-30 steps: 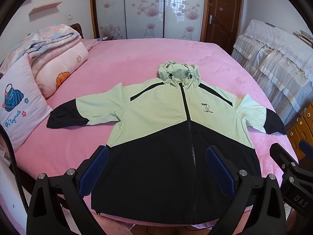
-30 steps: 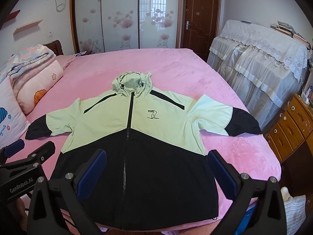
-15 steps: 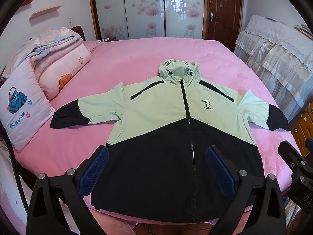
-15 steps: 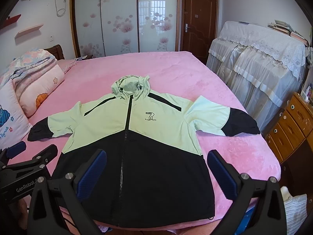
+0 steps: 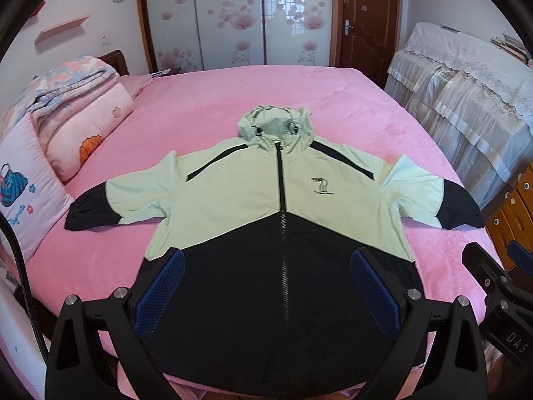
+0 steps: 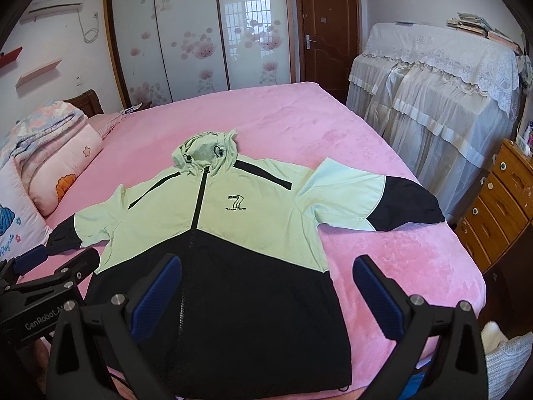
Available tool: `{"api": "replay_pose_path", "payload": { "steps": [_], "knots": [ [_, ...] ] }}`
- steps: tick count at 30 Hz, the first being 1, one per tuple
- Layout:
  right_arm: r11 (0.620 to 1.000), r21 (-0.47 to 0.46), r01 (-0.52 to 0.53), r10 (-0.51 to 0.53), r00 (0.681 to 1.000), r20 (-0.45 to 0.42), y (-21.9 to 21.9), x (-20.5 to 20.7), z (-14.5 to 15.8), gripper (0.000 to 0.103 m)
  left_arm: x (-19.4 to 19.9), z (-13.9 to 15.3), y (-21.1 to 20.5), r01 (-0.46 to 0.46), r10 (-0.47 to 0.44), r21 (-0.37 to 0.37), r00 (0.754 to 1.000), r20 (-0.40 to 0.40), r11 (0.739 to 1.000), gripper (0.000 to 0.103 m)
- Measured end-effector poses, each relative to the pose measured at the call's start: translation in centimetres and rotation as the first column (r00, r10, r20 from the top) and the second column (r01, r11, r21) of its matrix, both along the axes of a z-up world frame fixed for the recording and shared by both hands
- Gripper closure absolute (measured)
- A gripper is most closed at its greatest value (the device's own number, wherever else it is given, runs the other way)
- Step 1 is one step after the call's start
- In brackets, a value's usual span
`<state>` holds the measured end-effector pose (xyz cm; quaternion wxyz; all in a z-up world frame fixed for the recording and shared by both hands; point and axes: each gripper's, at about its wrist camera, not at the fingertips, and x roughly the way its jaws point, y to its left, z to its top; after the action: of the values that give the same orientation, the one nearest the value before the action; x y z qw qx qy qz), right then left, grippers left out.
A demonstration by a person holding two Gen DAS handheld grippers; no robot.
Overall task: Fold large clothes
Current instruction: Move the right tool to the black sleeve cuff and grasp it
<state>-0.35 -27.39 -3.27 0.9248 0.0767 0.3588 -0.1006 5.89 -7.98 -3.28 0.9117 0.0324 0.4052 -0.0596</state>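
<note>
A hooded jacket point(image 5: 253, 200), pale green above and black below, lies flat, front up and zipped, on the pink bed point(image 5: 233, 100), both sleeves spread out. It also shows in the right wrist view point(image 6: 206, 220). My left gripper point(image 5: 268, 266) is open and empty, held above the jacket's black hem. My right gripper point(image 6: 268, 273) is open and empty, above the hem's right side. Each gripper shows at the edge of the other's view: the right one point(image 5: 499, 286), the left one point(image 6: 50, 273).
Pillows and a folded quilt point(image 5: 66, 116) lie at the bed's left. A lace-covered cabinet point(image 6: 433, 76) and a wooden drawer chest point(image 6: 499, 206) stand right of the bed. Sliding wardrobe doors point(image 5: 233, 16) and a brown door point(image 5: 366, 16) are at the back.
Both grippers have risen a little and tilted up, so more of the room shows and the jacket sits lower in view. The jacket has not moved. Both grippers stay open.
</note>
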Motion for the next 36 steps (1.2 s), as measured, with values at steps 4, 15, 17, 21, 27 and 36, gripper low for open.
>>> {"api": "replay_pose_path", "payload": {
  "steps": [4,15,17,21,27,36],
  "knots": [
    [0.999,0.005,0.035,-0.035,0.999,0.021,-2.7,0.8,-0.2,0.000,1.5,0.6,-2.7,0.031,-0.030,-0.008,0.999,0.032,1.000,0.004],
    [0.980,0.024,0.197,-0.198,0.979,0.054,-12.0,3.0,-1.3,0.000,7.0,0.6,-13.8,0.185,-0.193,0.094,0.977,0.088,0.978,0.004],
    [0.974,0.025,0.224,-0.225,0.973,0.047,-14.0,3.8,-2.0,0.000,8.2,0.1,-16.1,0.216,-0.225,0.102,0.970,0.093,0.971,0.004],
    [0.959,0.060,0.276,-0.278,0.960,0.037,-18.4,4.8,-3.8,0.000,10.1,-0.9,-19.4,0.218,-0.231,0.101,0.963,0.139,0.971,0.004],
    [0.921,0.141,0.364,-0.367,0.930,-0.007,-24.8,4.9,-7.4,0.000,13.2,-4.2,-23.9,0.260,-0.265,0.065,0.958,0.106,0.964,0.004],
    [0.818,0.315,0.481,-0.485,0.872,-0.073,-33.9,4.2,-13.5,0.006,14.3,-10.3,-28.5,0.374,-0.371,0.012,0.917,0.146,0.927,0.004]
  ]
}}
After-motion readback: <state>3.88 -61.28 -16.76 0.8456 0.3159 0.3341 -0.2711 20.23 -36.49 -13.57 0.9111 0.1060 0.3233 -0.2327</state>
